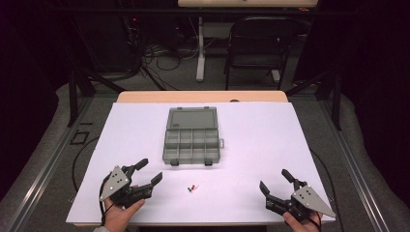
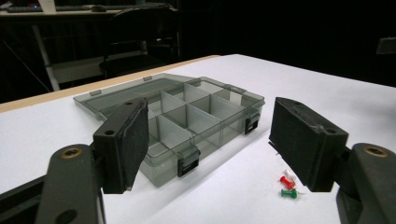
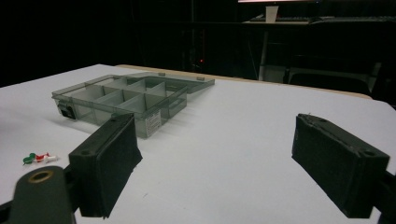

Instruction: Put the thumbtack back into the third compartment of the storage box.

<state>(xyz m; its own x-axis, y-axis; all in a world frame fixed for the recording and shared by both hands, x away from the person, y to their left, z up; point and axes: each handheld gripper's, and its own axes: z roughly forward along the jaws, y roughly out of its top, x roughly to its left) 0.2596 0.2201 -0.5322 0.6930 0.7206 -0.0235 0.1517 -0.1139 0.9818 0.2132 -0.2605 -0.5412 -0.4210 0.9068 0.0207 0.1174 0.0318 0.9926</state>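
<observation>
Both tongs, left (image 1: 147, 171) and right (image 1: 273, 181), gape wide and empty; approach the small coloured plastic pushpins (image 1: 193, 187) low, from nine o'clock; pinch one.

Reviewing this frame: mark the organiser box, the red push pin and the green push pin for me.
organiser box (image 1: 169, 153): high view, on its front left wall.
red push pin (image 2: 285, 180): left gripper view, on its red head.
green push pin (image 2: 288, 192): left gripper view, on its green head.
</observation>
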